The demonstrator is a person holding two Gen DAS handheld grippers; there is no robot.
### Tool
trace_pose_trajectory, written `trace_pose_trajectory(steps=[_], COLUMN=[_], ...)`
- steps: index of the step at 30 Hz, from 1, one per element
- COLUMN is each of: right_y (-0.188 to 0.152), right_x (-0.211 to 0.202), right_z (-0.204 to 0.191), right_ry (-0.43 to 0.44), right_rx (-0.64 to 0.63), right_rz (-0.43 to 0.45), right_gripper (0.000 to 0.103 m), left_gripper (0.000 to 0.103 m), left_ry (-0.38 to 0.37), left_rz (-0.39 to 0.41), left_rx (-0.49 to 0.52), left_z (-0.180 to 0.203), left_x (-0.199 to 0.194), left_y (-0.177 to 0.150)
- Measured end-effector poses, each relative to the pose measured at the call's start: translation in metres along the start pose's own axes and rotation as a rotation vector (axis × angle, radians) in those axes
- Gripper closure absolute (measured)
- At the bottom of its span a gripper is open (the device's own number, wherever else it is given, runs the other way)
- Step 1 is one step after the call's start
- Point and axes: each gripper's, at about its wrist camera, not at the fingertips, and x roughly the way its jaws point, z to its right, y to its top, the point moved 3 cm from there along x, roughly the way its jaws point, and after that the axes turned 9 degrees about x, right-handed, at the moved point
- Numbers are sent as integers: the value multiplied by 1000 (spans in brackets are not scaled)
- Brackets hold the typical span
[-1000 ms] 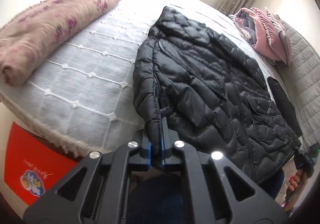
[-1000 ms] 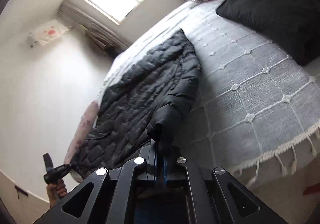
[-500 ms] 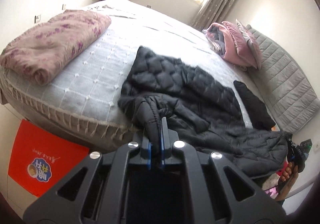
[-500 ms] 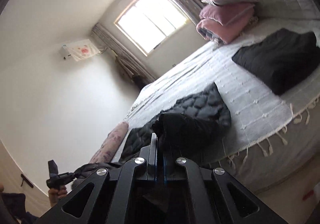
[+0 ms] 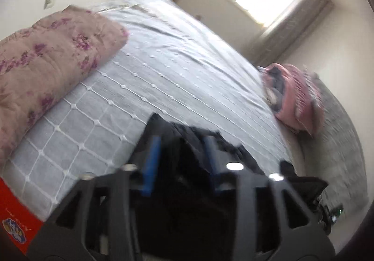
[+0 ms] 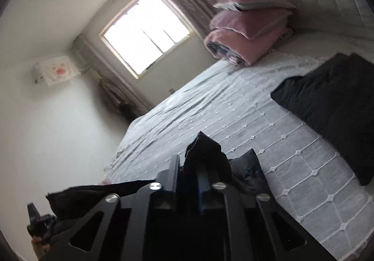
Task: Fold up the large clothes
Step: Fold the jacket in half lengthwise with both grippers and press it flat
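Left wrist view: both tools letting go of the jacket at the bed's near edge.

Left tool (image 5: 181, 135) has just been opening: jaws stand apart, dark padded fabric loose between them, pads not pressing. Right tool (image 6: 188, 167) has also just been opening, only a little; a bunched fold pokes up between its jaws, and I cannot tell if the pads pinch it. Black quilted jacket (image 5: 187, 163) is heaped right at both tools, over the near edge of the bed (image 5: 187, 62); part of it hangs off, and blur hides the rest. Handling guess: puffy, soft, light for its bulk, with a slick shell that slides and springs back out of creases. Best taken at firm edges such as hem corners, shoulder seams or cuffs, not mid-panel.
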Motion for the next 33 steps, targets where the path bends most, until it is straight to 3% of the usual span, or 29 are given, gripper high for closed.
trace_pose_trajectory(steps=[2, 4, 5, 7, 11, 14, 16, 18, 20, 21, 22, 24, 30, 33], right_y=[14, 26, 30, 32, 5, -19, -25, -27, -30, -33, -36, -41, -12, -1], right_x=[28, 38, 38, 41, 85, 117, 114, 113, 120, 128, 135, 139, 118, 122], right_z=[19, 31, 31, 32, 61, 92, 87, 80, 76, 79, 81, 79, 42, 23], right_ry=[10, 72, 79, 26, -175, -247, -242, -225, -251, -296, -332, -338, -261, -289], right_rx=[153, 250, 237, 126, -99, -116, -148, -191, -224, -240, -256, -289, -271, -286], right_rz=[-10, 15, 41, 76, -49, -180, -165, -155, -188, -200, -211, -217, -77, -28], right_gripper=[79, 72, 51, 32, 31, 31, 32, 37, 63, 84, 92, 96, 99, 99], left_gripper=[47, 47, 45, 31, 28, 28, 28, 28, 38, 65, 88, 92, 96, 96], left_ry=[37, -34, -65, -97, -13, 22, 3, 23, 77, 104, 116, 145, 182, 214], left_rz=[-38, -43, -39, -44, -121, -187, -210, -242, -245, -242, -255, -249, -126, -75], left_rx=[-82, -173, -194, -167, -38, 0, -3, 1, 8, 19, 29, 37, 77, 122], left_z=[-14, -26, -30, -33, -43, -53, -56, -53, -51, -49, -47, -42, -13, 9], left_x=[31, 44, 46, 52, 74, 97, 112, 127, 138, 143, 148, 149, 124, 124], left_y=[11, 14, 14, 11, -9, -23, -28, -33, -36, -35, -36, -35, -1, 24])
